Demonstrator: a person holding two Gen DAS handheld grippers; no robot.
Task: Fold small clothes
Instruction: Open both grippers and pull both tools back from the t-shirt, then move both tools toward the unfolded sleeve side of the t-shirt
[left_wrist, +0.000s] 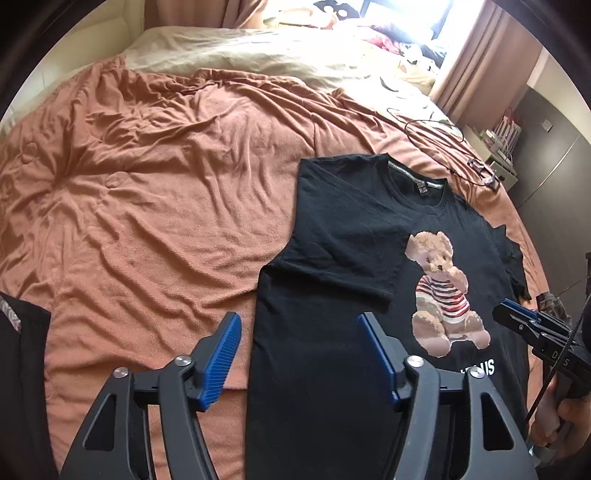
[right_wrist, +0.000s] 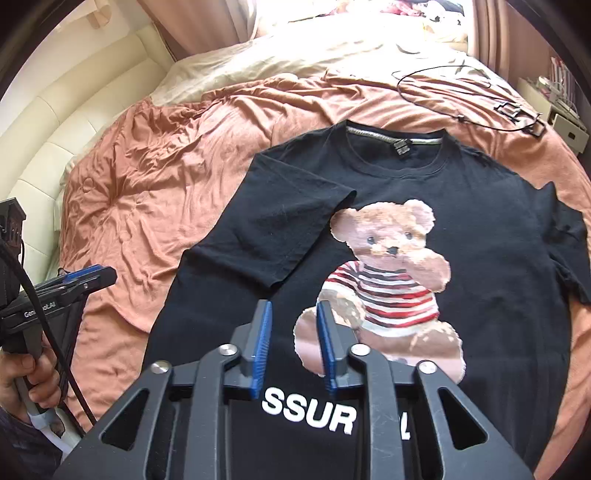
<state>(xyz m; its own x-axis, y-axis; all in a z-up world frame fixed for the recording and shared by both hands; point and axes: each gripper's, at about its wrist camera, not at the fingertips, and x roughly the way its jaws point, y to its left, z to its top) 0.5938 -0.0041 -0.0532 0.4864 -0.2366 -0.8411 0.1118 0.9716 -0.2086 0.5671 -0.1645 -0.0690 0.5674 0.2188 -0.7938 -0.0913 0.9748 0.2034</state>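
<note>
A black T-shirt (left_wrist: 343, 240) with a teddy bear print (left_wrist: 441, 291) lies face up on the orange bedspread. Its left sleeve (right_wrist: 284, 236) is folded in over the chest; the right sleeve (right_wrist: 569, 236) lies spread out. My left gripper (left_wrist: 297, 325) is open and empty, above the shirt's left edge. My right gripper (right_wrist: 294, 314) is open with a narrow gap and empty, above the shirt's lower middle beside the bear (right_wrist: 388, 273). The right gripper also shows in the left wrist view (left_wrist: 513, 314), and the left gripper in the right wrist view (right_wrist: 88, 277).
The orange bedspread (left_wrist: 147, 184) is wrinkled, with a cream blanket (left_wrist: 240, 51) behind it. A black cable with a buckle (right_wrist: 517, 110) lies beyond the collar. A padded headboard (right_wrist: 55, 129) is at left, and curtains and a shelf (left_wrist: 502, 147) at right.
</note>
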